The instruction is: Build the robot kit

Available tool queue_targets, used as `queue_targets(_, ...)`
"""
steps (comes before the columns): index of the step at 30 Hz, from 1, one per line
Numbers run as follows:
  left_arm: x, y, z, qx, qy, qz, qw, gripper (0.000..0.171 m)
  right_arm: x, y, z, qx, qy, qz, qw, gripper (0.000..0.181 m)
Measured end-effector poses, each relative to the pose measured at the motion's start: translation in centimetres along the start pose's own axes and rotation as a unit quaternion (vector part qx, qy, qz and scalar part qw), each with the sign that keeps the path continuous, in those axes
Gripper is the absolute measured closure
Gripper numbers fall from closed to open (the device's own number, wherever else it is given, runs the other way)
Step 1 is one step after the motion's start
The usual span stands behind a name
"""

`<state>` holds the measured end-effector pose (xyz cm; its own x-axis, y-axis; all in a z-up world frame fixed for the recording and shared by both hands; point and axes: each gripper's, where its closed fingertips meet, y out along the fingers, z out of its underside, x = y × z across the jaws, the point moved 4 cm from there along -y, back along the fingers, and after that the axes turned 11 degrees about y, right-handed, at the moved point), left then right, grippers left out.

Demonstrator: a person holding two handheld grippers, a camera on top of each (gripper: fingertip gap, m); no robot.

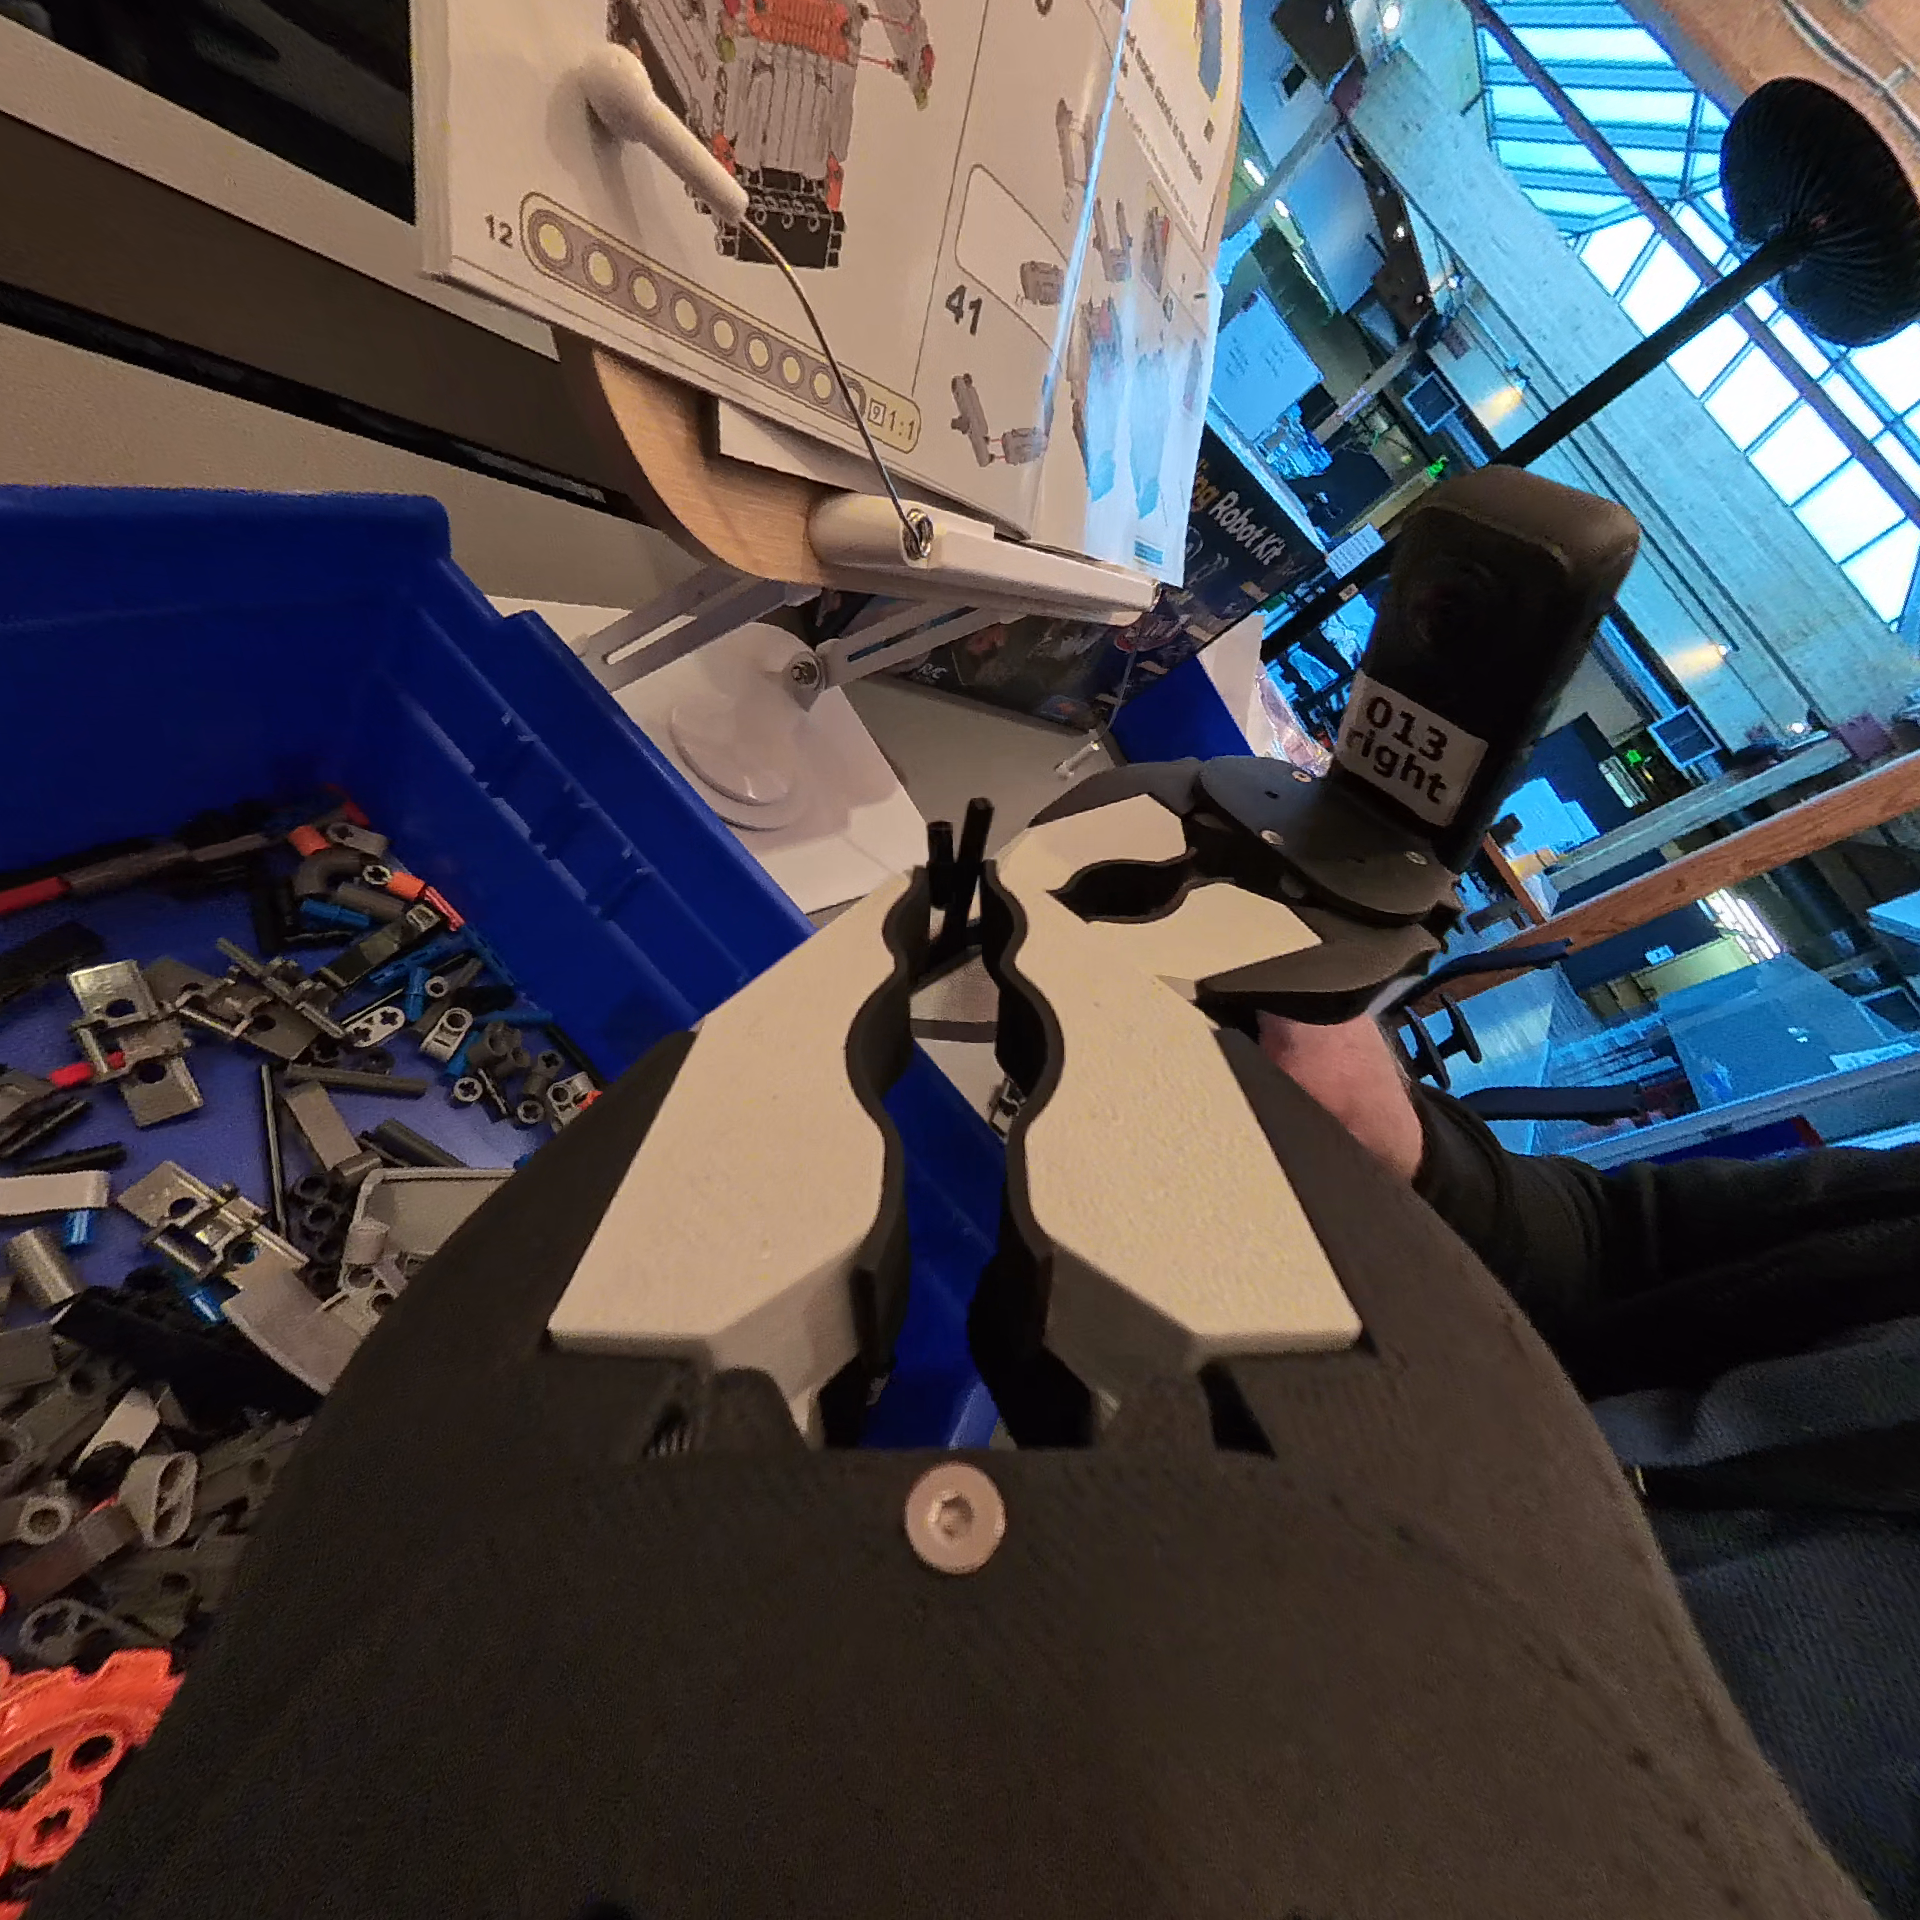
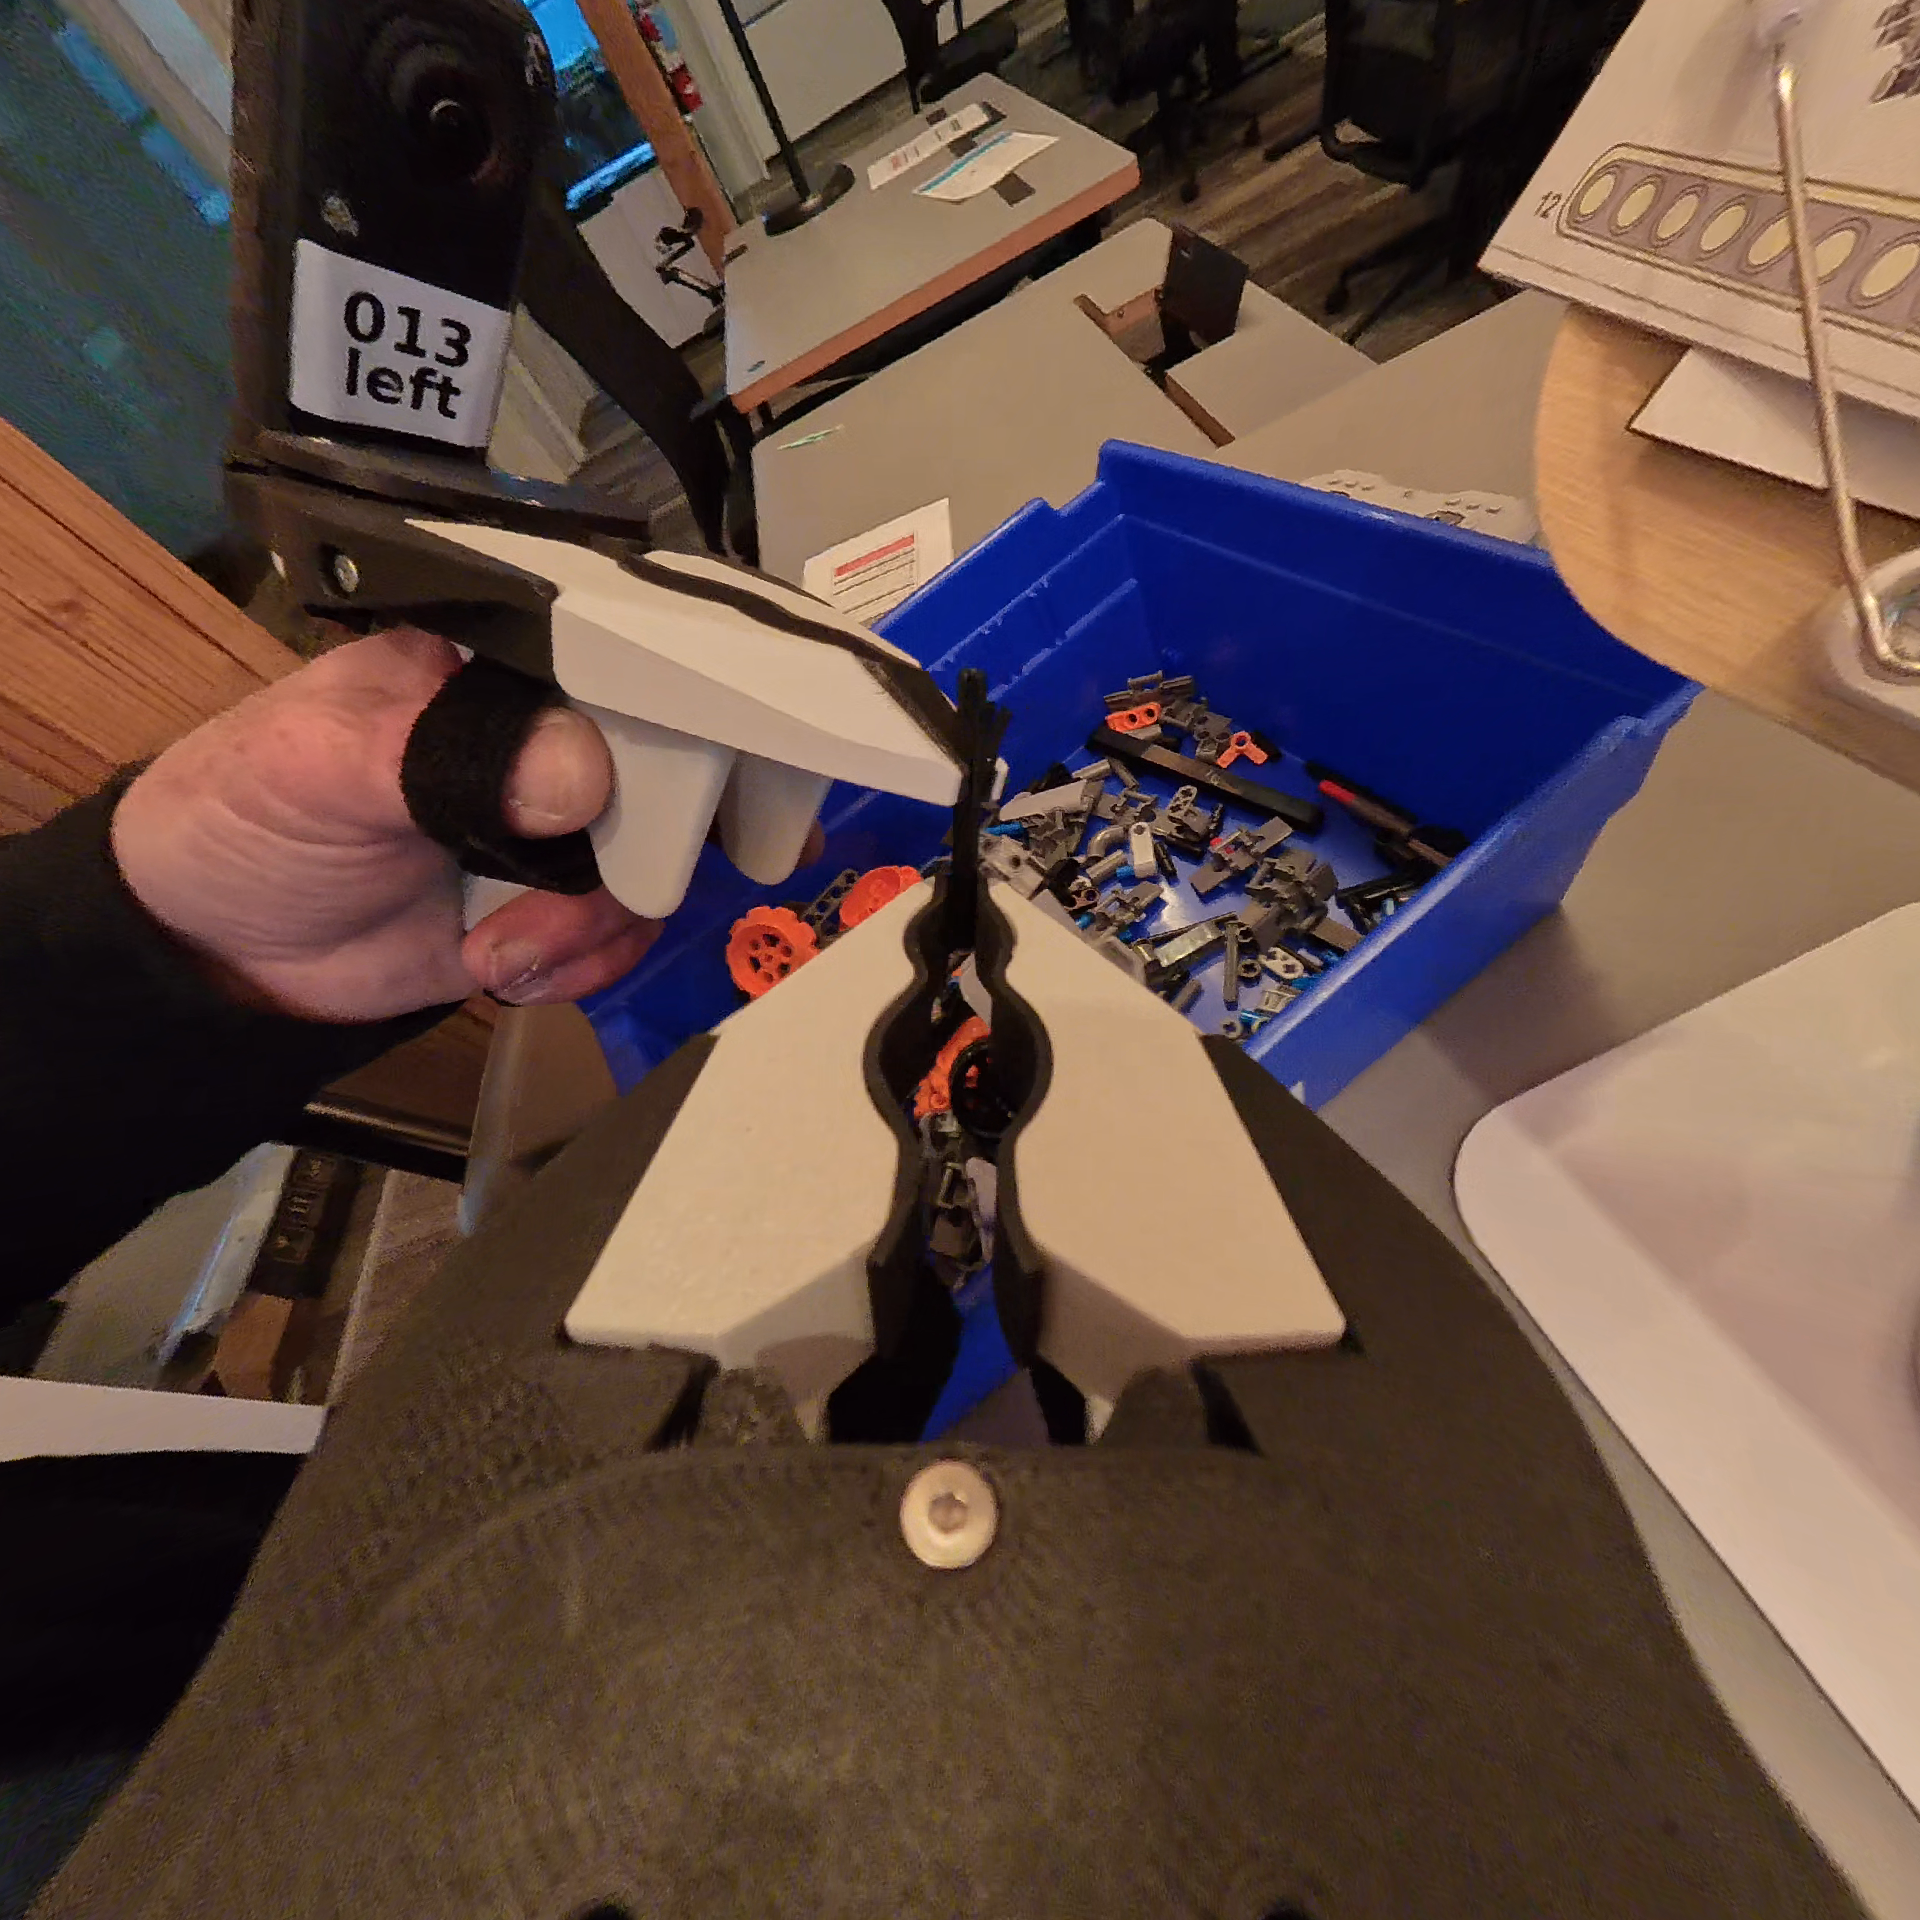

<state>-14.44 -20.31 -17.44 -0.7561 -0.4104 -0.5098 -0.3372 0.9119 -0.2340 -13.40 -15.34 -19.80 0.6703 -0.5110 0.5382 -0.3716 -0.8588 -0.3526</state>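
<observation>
Above blue bin [image 2: 1351, 582], both tongs pinch black rods [image 2: 971, 769], right view alone shows orange gears [image 2: 769, 951].

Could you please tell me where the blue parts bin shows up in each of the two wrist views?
Left wrist view: the blue bin fills the left side, partly behind the left gripper.
Right wrist view: it sits centre-right, beyond the right gripper.
Shared landmark: the orange gear wheels inside it.

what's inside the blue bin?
The blue bin holds loose building-kit parts: grey and black connectors, black rods, orange gears. The right tool covers the bin's near corner; anything buried under the pile is hidden.
</observation>
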Motion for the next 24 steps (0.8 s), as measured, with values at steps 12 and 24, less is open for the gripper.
queue_targets(12, 2.7, -2.1, -0.4, 0.035, 0.045, -0.083, 0.995, 0.133, -0.6, -4.2, -0.2, 0.033, -0.001, -0.001, 0.999, 0.181)
queue_targets(24, 5.3, -3.5, 0.2, 0.162, 0.126, -0.14, 0.969, 0.148, -1.8, -15.7, 12.1, 0.224, -0.015, 0.12, 0.967, 0.181)
